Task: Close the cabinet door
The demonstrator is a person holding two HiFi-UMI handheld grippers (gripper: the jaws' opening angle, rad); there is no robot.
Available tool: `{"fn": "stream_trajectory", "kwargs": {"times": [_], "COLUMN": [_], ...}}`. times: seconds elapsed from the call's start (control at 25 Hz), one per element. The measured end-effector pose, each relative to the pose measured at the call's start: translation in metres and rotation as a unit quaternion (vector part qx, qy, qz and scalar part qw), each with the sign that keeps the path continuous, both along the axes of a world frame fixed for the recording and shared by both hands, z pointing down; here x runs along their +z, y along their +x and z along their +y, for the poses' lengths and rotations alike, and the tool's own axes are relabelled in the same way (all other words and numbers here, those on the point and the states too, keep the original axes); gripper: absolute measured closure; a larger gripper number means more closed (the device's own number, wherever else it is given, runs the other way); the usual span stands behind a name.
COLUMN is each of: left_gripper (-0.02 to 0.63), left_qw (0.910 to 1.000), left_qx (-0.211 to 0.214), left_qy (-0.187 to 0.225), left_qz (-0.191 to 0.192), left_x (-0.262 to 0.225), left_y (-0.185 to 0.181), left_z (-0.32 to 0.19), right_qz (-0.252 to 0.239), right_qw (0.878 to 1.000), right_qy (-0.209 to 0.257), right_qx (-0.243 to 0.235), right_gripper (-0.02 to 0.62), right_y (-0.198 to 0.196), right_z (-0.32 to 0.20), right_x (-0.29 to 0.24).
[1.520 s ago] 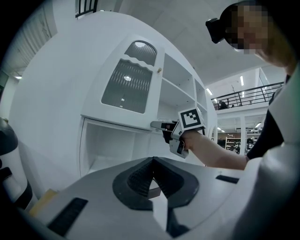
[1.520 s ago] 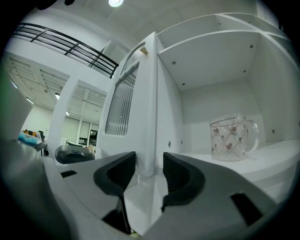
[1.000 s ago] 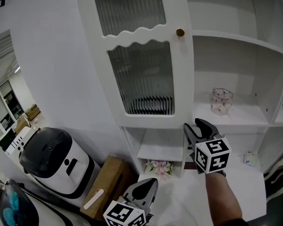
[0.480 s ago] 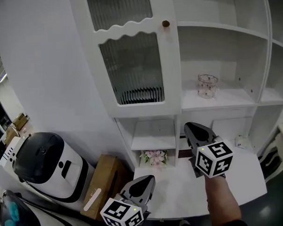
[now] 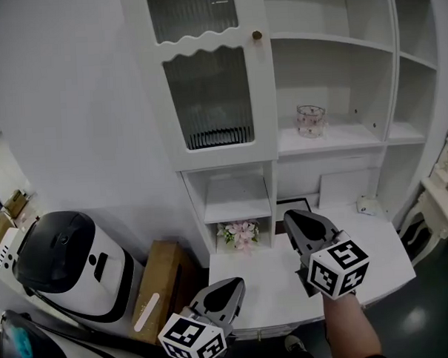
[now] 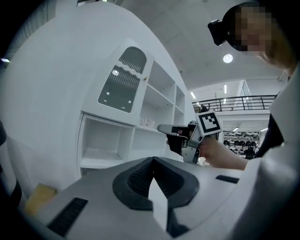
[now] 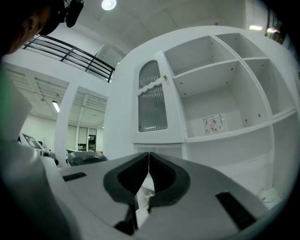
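The white cabinet door with ribbed glass and a small brass knob lies flat against the cabinet front; it is also in the right gripper view. My right gripper hangs over the white desk, well below the knob and apart from the door, jaws shut on nothing. Lower left, at the desk's front edge, is my left gripper, also shut and empty. The left gripper view shows the right gripper ahead of it.
A flower-printed glass jar stands on the open shelf right of the door. Pink flowers sit in a low cubby, a dark frame beside them. A white appliance with a black top and a cardboard box stand left of the desk.
Both grippers have drawn back from the cabinet, which now sits farther off. The right gripper's jaws went from open to shut. The door looks unchanged.
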State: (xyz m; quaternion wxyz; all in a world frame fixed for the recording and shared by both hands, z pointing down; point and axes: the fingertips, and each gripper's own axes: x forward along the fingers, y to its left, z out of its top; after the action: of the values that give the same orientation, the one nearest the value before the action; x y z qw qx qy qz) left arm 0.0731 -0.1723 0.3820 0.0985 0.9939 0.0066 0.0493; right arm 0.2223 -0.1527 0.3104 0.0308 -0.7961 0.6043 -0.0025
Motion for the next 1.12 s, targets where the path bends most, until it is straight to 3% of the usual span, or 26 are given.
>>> {"fn": "stream_trajectory", "kwargs": {"times": [0.6,1.12], "left_gripper": [0.603,0.603], "left_qw": [0.9998,0.9996], "left_qx": [0.015,0.023], "left_qy": [-0.010,-0.011], "left_qz": [0.008,0.015], "left_x": [0.010,0.005], "left_y": [-0.075,-0.097], "left_z": [0.019,0.024], "right_qz": [0.001,0.002], "right_qw": [1.000,1.000], "right_qy": [-0.009,-0.020], "right_qx": [0.006,0.005], "right_gripper": [0.591,0.591], "right_y": [-0.097,-0.132], "right_z": [0.037,0.046], "right_x": [0.015,0.021]}}
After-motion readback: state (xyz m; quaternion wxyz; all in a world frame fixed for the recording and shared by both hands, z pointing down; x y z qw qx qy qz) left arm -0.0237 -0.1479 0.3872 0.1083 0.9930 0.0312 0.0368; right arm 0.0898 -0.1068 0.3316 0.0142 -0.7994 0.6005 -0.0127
